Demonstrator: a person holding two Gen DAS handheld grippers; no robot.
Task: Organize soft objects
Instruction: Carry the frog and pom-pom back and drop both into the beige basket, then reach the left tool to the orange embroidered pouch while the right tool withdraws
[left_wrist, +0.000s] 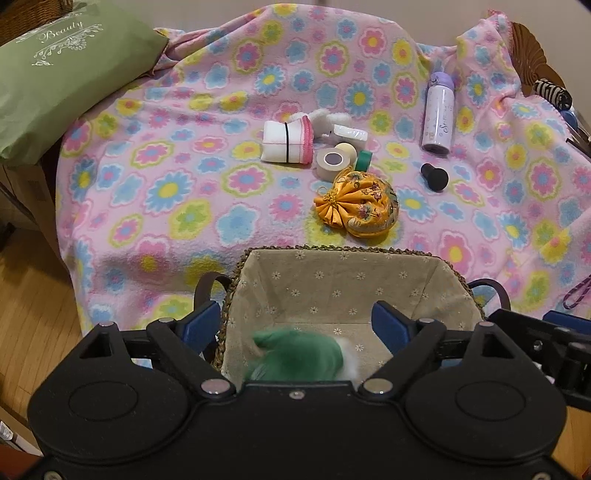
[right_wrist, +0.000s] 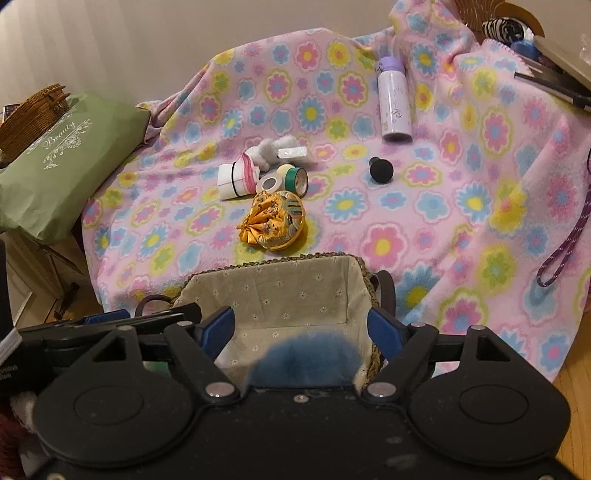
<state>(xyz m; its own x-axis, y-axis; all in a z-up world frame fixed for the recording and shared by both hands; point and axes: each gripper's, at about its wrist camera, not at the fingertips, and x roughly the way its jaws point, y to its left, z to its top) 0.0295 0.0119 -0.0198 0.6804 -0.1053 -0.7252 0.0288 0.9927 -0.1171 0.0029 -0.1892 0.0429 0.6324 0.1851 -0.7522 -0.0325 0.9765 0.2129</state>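
A woven basket (left_wrist: 332, 249) (right_wrist: 291, 260) with a beige flowered lining stands at the near edge of the flowered blanket. My left gripper (left_wrist: 295, 325) hangs over it, open; a blurred green soft thing (left_wrist: 295, 357) lies loose below and between its blue pads, touching neither. Beside it my right gripper (right_wrist: 303, 328) is also open above the basket, with a fluffy blue soft thing (right_wrist: 312, 356) free under its gap. Further out on the blanket lie an orange cloth pouch (left_wrist: 360, 206) (right_wrist: 273, 223), a rolled white cloth with pink trim (left_wrist: 286, 142) (right_wrist: 236, 181) and a white plush (left_wrist: 328, 120) (right_wrist: 271, 147).
Tape rolls (left_wrist: 332, 160) (right_wrist: 297, 179), a purple bottle (left_wrist: 439, 114) (right_wrist: 394, 101) and a black knob (left_wrist: 436, 177) (right_wrist: 380, 170) lie on the pink flowered blanket (left_wrist: 166, 155). A green pillow (left_wrist: 62, 74) (right_wrist: 62, 155) sits at the left. A purple cord (right_wrist: 565, 251) hangs on the right.
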